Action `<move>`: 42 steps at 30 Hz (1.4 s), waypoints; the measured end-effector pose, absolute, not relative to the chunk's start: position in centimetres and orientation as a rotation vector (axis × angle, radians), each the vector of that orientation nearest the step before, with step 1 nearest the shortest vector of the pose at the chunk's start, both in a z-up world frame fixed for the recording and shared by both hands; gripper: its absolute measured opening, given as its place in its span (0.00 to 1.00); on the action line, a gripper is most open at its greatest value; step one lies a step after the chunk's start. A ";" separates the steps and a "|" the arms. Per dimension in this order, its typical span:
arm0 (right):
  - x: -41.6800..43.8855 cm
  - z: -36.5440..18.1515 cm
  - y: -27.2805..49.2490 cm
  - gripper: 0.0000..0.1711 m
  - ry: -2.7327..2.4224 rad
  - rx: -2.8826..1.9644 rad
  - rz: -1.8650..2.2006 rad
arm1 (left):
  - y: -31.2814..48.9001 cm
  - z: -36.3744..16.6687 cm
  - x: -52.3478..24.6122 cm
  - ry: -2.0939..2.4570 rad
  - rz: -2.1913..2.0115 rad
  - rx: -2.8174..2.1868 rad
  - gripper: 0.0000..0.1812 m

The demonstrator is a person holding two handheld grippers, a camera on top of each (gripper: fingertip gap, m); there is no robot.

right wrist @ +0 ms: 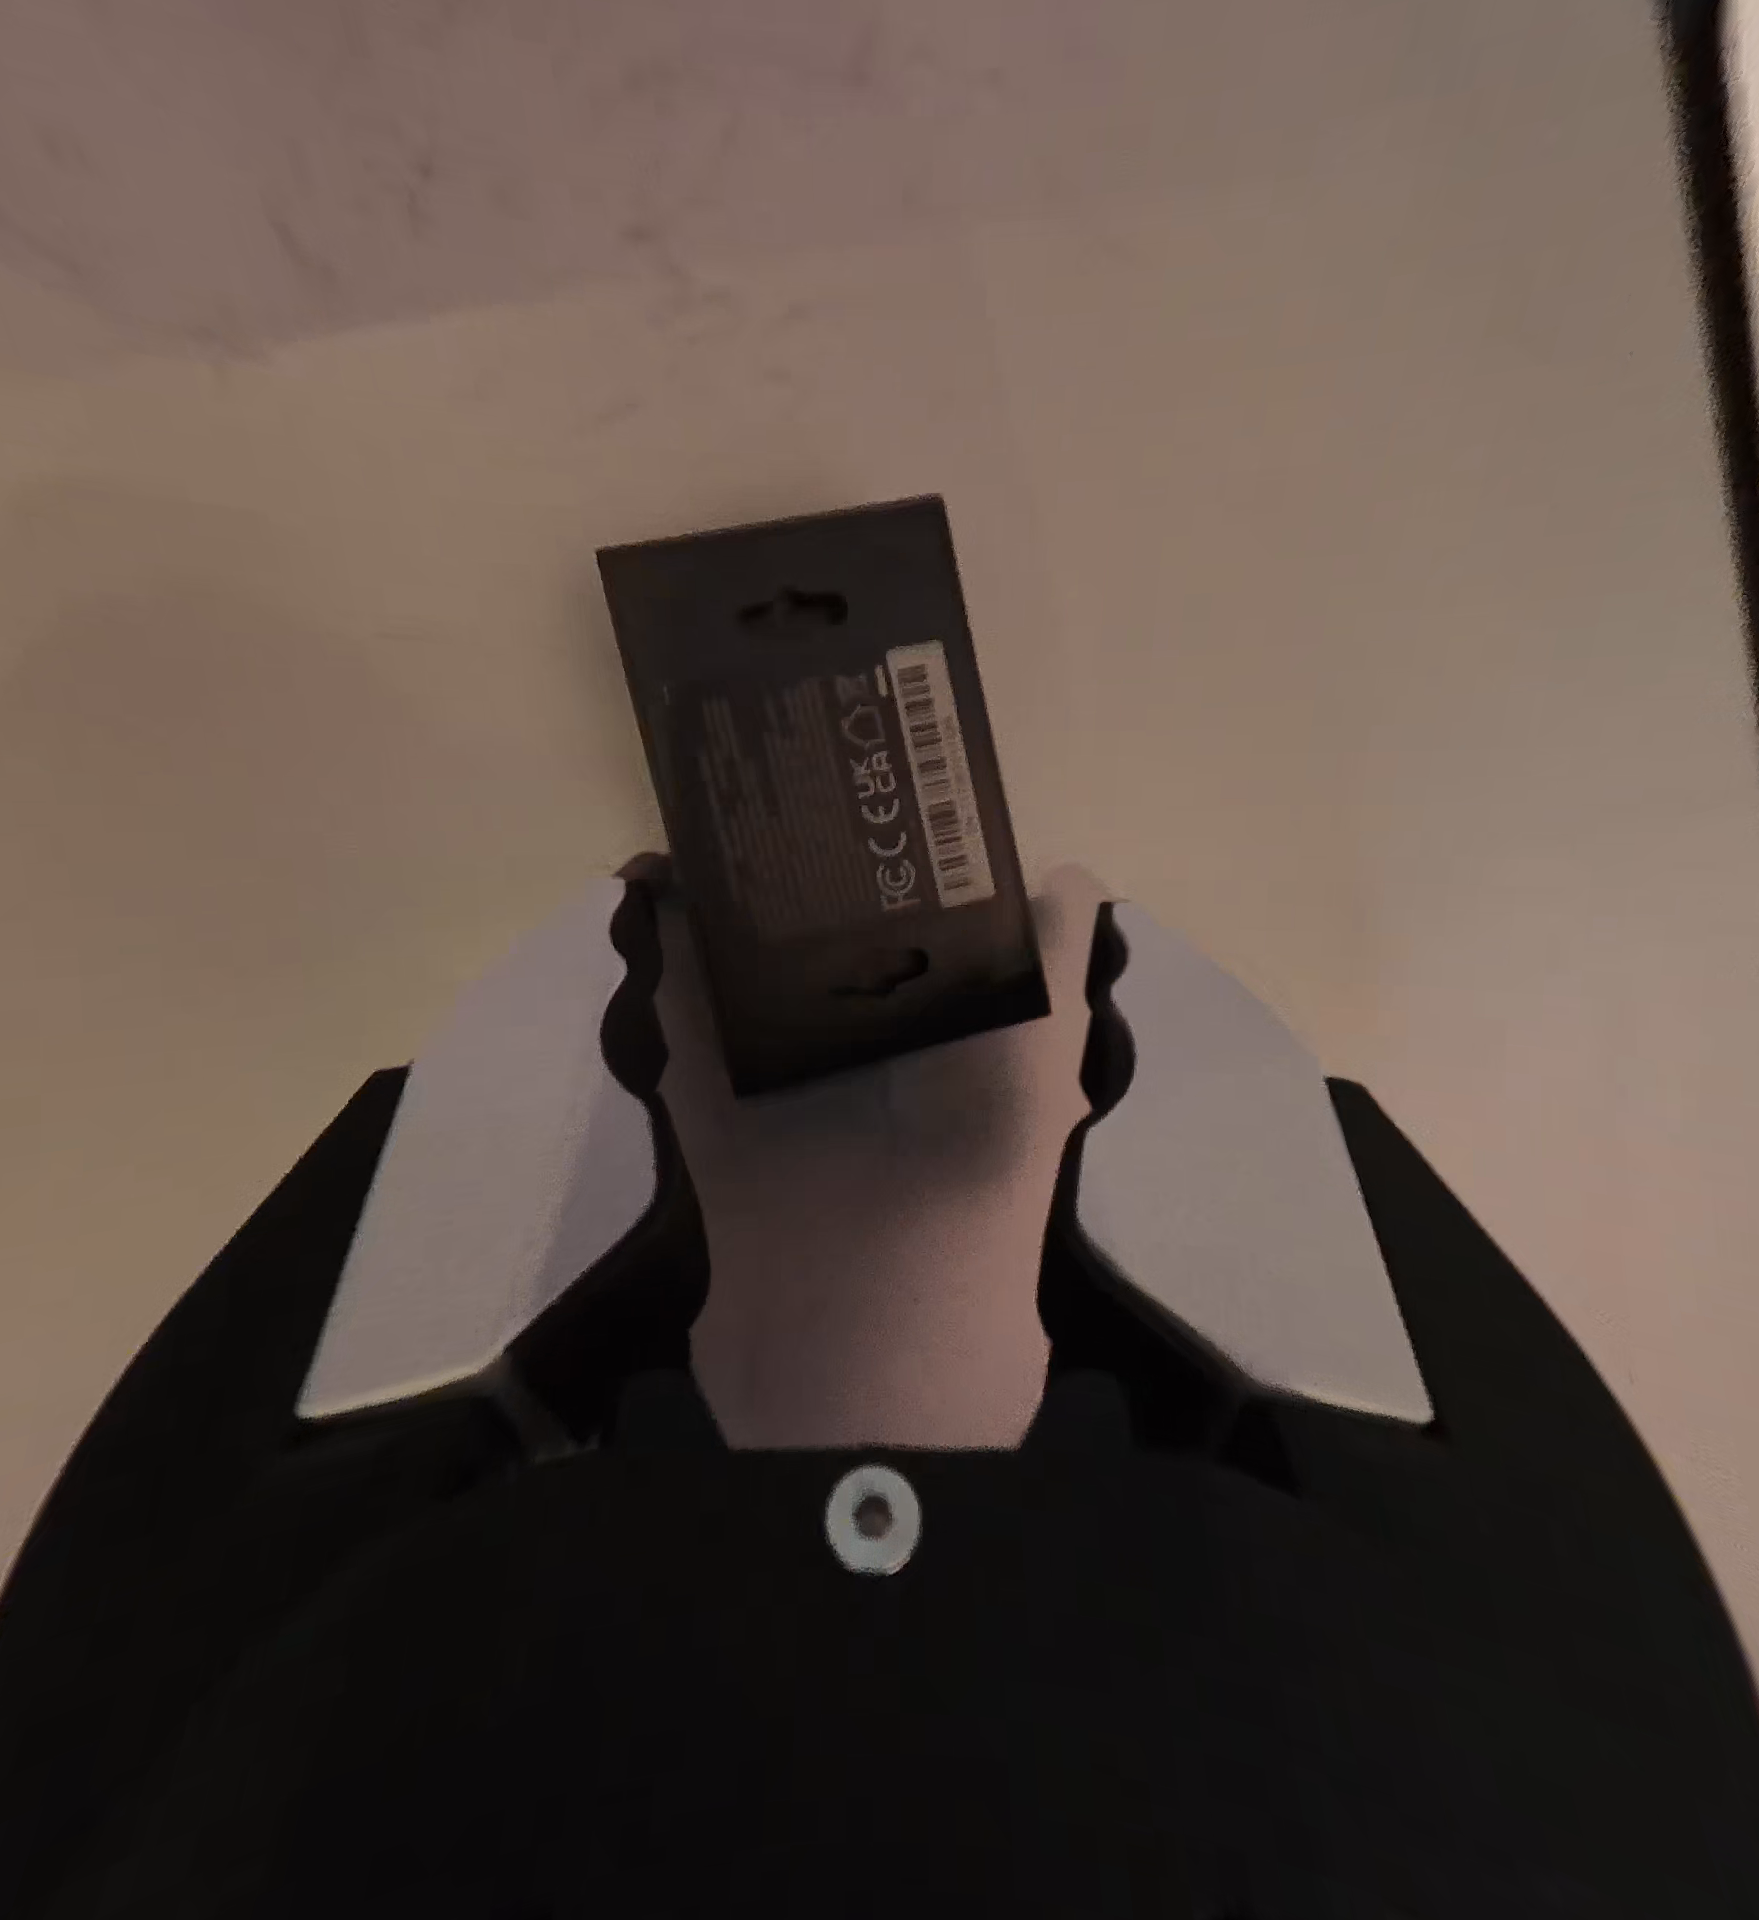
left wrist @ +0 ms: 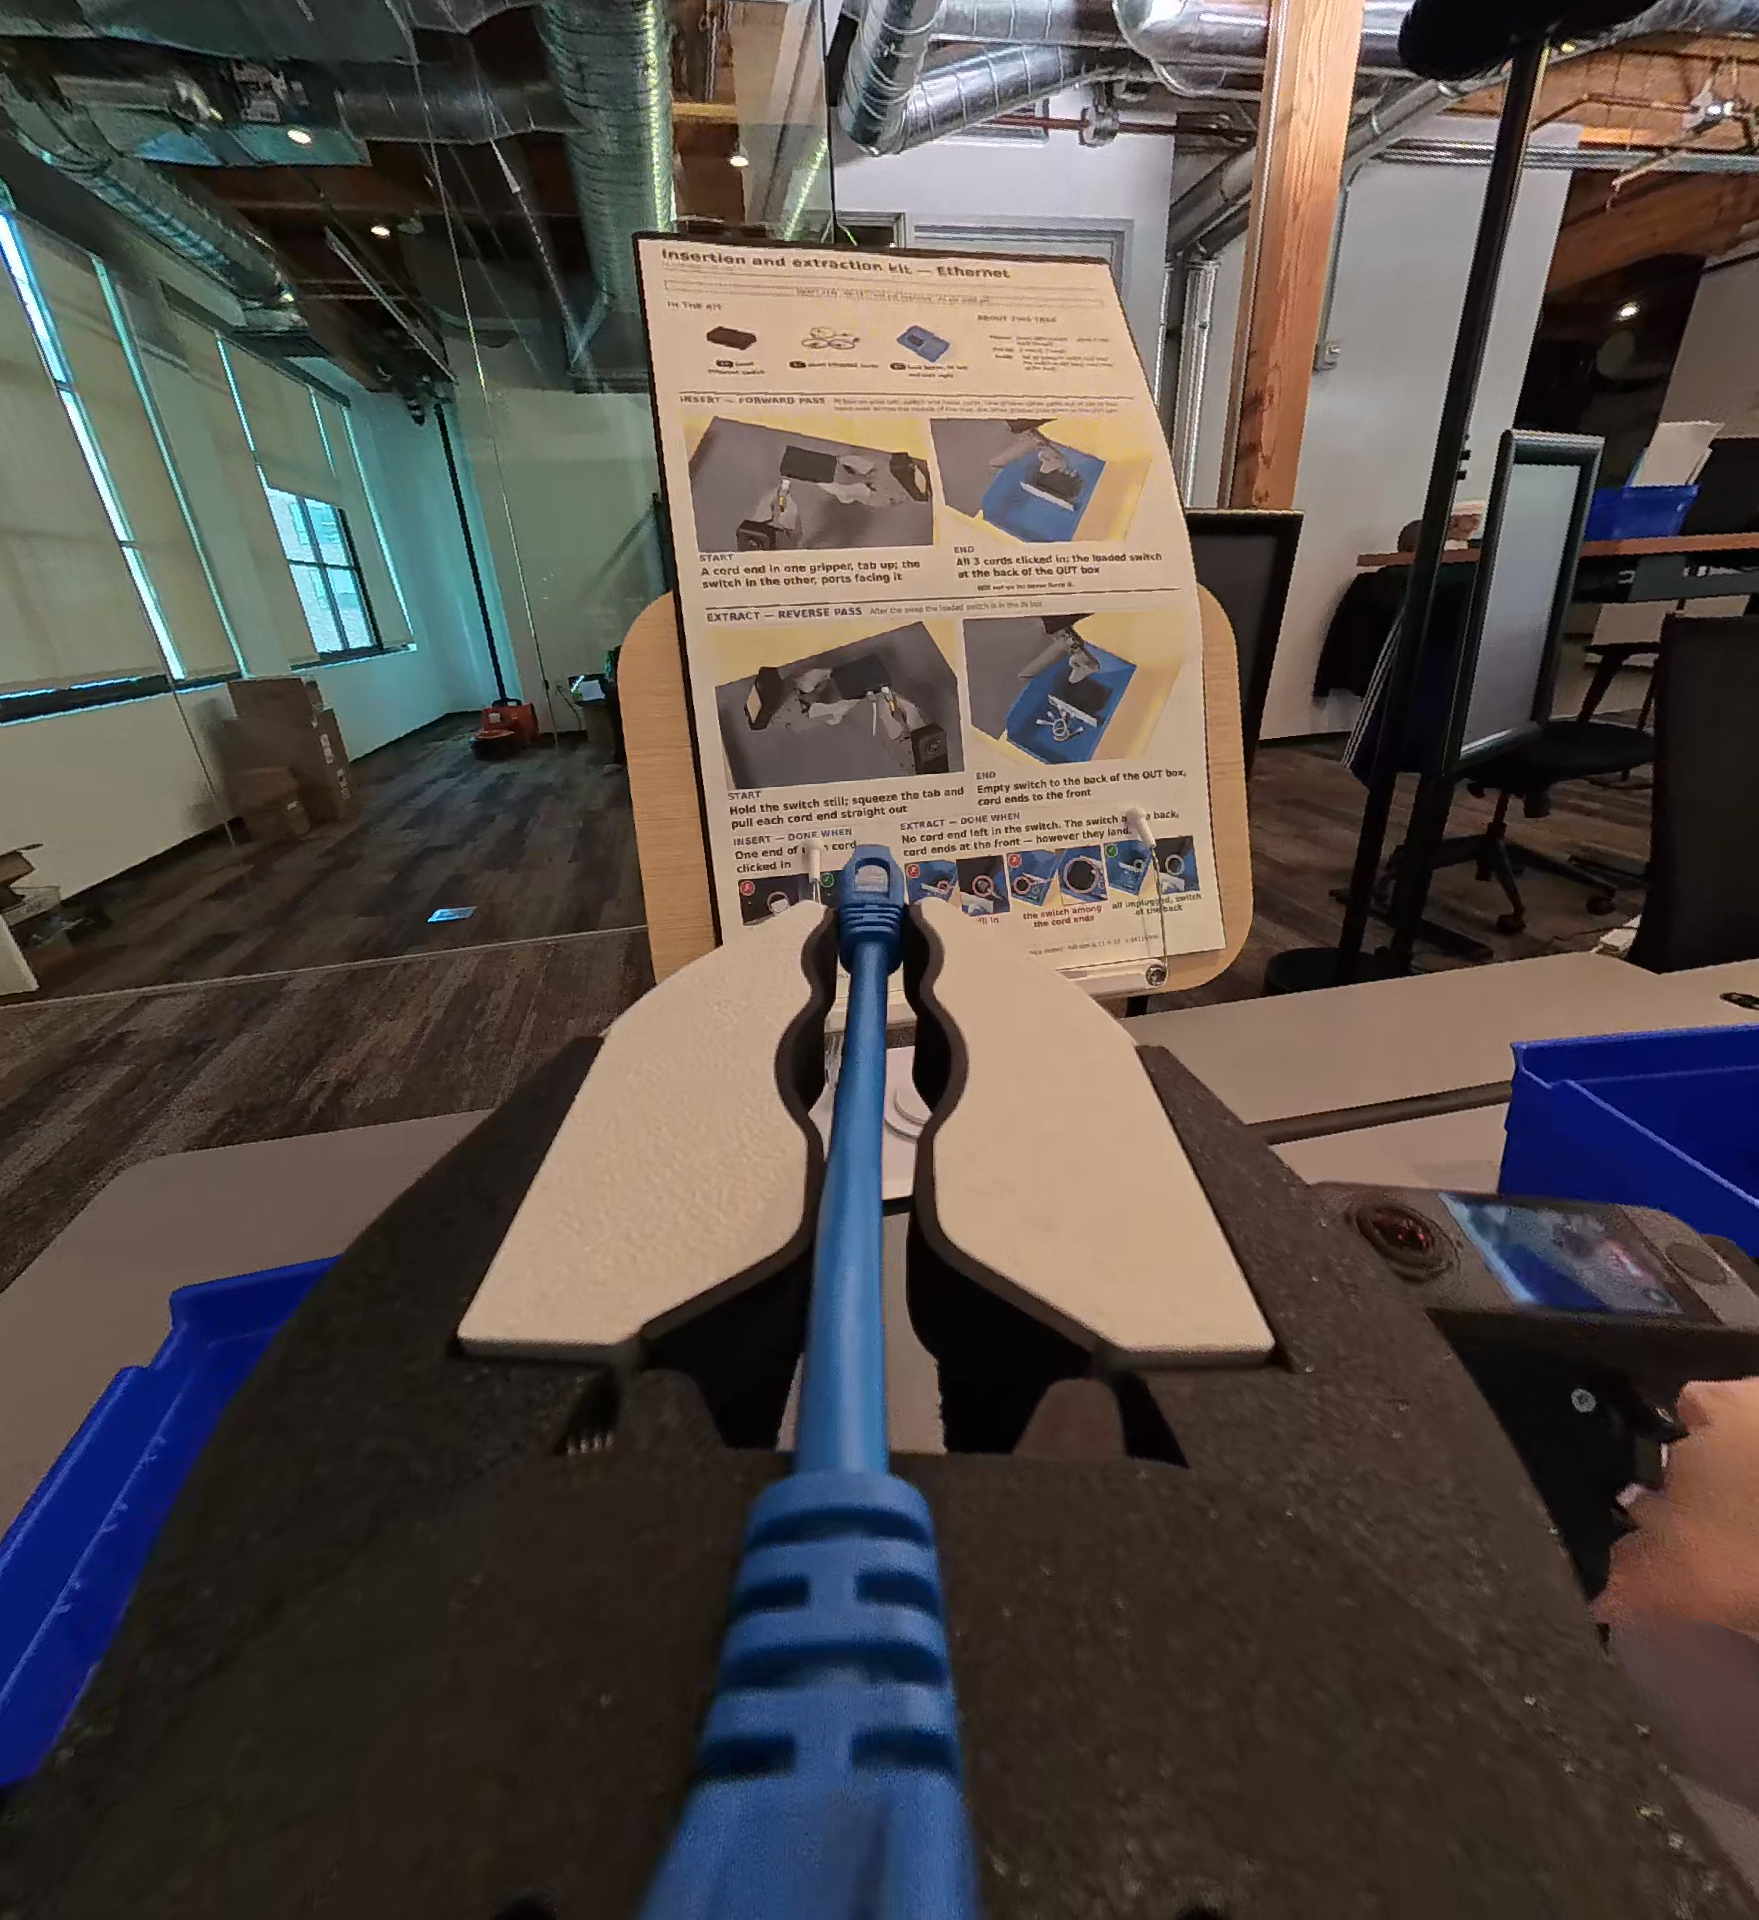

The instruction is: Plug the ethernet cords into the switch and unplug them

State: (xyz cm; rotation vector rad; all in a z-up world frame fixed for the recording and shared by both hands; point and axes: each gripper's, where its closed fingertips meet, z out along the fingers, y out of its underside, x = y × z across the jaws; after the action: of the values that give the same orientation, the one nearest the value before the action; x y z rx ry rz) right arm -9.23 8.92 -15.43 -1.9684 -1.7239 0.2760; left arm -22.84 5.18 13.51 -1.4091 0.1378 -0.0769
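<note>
Left hand-held gripper [left wrist: 867, 920]: fingers drawn together and clamped on the blue ethernet cord [left wrist: 859, 1143] just behind its plug [left wrist: 867, 871]. The plug sticks out past the fingertips, pointing forward. The cord runs back down the centre between the fingers and over the black gripper body; its second booted end [left wrist: 833, 1704] lies close under the camera.

Right hand-held gripper [right wrist: 870, 904]: fingers wide apart, gripping nothing. The black switch [right wrist: 823, 790] lies flat on the pale counter [right wrist: 283, 675], underside up, with a barcode sticker and two keyhole mounting slots showing. Its near end sits between the fingertips, skewed a little. The left finger [right wrist: 501, 1143] is just at its edge, contact cannot be told; the right finger [right wrist: 1239, 1174] stands clear of it. The frame is dim and slightly blurred. No ports are visible in this view.

Surroundings in the left wrist view: a blue bin [left wrist: 1685, 1122] at right and another blue bin [left wrist: 75, 1538] at lower left, both on the grey counter [left wrist: 1374, 1039]. The other gripper's camera unit [left wrist: 1571, 1278] shows at right, with a person's hand [left wrist: 1727, 1538] behind it. A printed instruction sheet [left wrist: 937, 582] stands upright ahead on a wooden board [left wrist: 651, 790]. Open office beyond.
</note>
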 end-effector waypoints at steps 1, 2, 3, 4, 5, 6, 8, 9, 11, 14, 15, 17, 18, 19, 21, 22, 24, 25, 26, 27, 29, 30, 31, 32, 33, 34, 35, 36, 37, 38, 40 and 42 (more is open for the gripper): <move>-9.3 -15.4 8.8 0.42 -1.695 -1.997 0.339 | 5.2 13.5 -22.8 0.141 -0.078 -1.411 0.06; -9.4 -15.4 8.8 0.39 -1.672 -2.014 0.382 | 5.2 13.5 -22.8 0.143 -0.081 -1.414 0.06; -9.3 -15.5 8.7 0.38 -1.661 -2.019 0.409 | 5.2 13.4 -22.8 0.143 -0.084 -1.416 0.06; -9.2 -15.7 8.7 0.38 -1.659 -2.026 0.422 | 5.3 13.4 -22.8 0.142 -0.087 -1.416 0.06; -9.2 -15.8 8.7 0.40 -1.625 -2.043 0.447 | 5.2 13.4 -22.9 0.142 -0.089 -1.417 0.06; -9.1 -15.9 8.8 0.43 -1.595 -2.054 0.464 | 5.2 13.4 -22.9 0.142 -0.088 -1.417 0.06; -9.1 -15.9 8.8 0.44 -1.561 -2.026 0.488 | 5.2 13.5 -23.1 0.142 -0.085 -1.414 0.06; -9.0 -15.9 8.8 0.44 -1.546 -2.018 0.491 | 5.2 13.6 -23.1 0.143 -0.084 -1.412 0.06; -8.9 -15.9 8.9 0.46 -1.515 -2.012 0.500 | 5.1 13.7 -23.2 0.143 -0.085 -1.409 0.06; -9.0 -15.8 8.9 0.47 -1.482 -1.962 0.529 | 5.0 13.9 -23.4 0.139 -0.093 -1.403 0.06; -9.0 -15.9 8.8 0.46 -1.466 -1.956 0.552 | 5.0 13.9 -23.5 0.138 -0.095 -1.403 0.06; -9.1 -15.9 8.6 0.48 -1.456 -1.928 0.580 | 4.9 13.9 -23.6 0.136 -0.102 -1.406 0.06; -9.1 -15.8 8.6 0.48 -1.448 -1.928 0.588 | 4.9 13.9 -23.6 0.135 -0.107 -1.405 0.06; -9.1 -15.8 8.6 0.48 -1.444 -1.929 0.588 | 4.9 13.9 -23.6 0.133 -0.111 -1.404 0.06; -9.1 -15.8 8.5 0.47 -1.440 -1.929 0.591 | 4.9 14.0 -23.6 0.133 -0.114 -1.403 0.06; -9.1 -15.8 8.5 0.47 -1.440 -1.929 0.592 | 4.8 14.0 -23.6 0.133 -0.115 -1.402 0.06; -9.1 -15.7 8.3 0.39 -1.455 -1.912 0.603 | 4.7 14.1 -23.5 0.135 -0.118 -1.398 0.06; -9.2 -15.7 8.2 0.37 -1.463 -1.902 0.607 | 4.7 14.1 -23.4 0.137 -0.119 -1.397 0.06; -9.2 -15.7 8.2 0.37 -1.466 -1.900 0.608 | 4.6 14.1 -23.4 0.139 -0.118 -1.397 0.06; -9.3 -15.7 8.1 0.37 -1.475 -1.896 0.608 | 4.6 14.1 -23.3 0.141 -0.115 -1.397 0.06; -9.2 -15.7 8.0 0.36 -1.484 -1.895 0.592 | 4.6 14.2 -23.3 0.147 -0.115 -1.397 0.06; -9.2 -15.7 7.9 0.36 -1.492 -1.905 0.583 | 4.6 14.2 -23.2 0.150 -0.118 -1.398 0.06; -9.2 -15.8 7.8 0.36 -1.503 -1.925 0.571 | 4.5 14.2 -23.2 0.152 -0.121 -1.399 0.06; -9.2 -15.8 7.6 0.36 -1.526 -1.947 0.550 | 4.5 14.3 -23.3 0.151 -0.122 -1.400 0.06; -9.1 -15.7 7.4 0.36 -1.548 -1.965 0.521 | 4.5 14.3 -23.4 0.149 -0.126 -1.398 0.06; -9.0 -15.5 7.2 0.36 -1.568 -1.988 0.492 | 4.4 14.3 -23.5 0.147 -0.130 -1.398 0.06; -8.8 -15.4 7.0 0.36 -1.587 -2.014 0.460 | 4.4 14.4 -23.5 0.146 -0.134 -1.399 0.06; -8.5 -15.1 6.9 0.36 -1.602 -2.040 0.421 | 4.4 14.4 -23.6 0.144 -0.137 -1.400 0.06; -8.0 -14.8 6.9 0.36 -1.623 -2.065 0.379 | 4.4 14.4 -23.7 0.142 -0.139 -1.400 0.06; -7.5 -14.6 6.7 0.36 -1.651 -2.097 0.339 | 4.4 14.4 -23.8 0.140 -0.143 -1.400 0.06; -6.1 -13.9 6.5 0.36 -1.726 -2.152 0.246 | 4.4 14.4 -23.9 0.138 -0.153 -1.399 0.06; -4.3 -13.2 6.6 0.36 -1.809 -2.199 0.112 | 4.4 14.5 -24.0 0.133 -0.157 -1.397 0.06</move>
State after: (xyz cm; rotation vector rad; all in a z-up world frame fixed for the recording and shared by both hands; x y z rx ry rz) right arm -4.31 6.55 -13.18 -2.1991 -1.8088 0.1125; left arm -24.04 4.36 14.47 -1.3971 0.1333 -0.1572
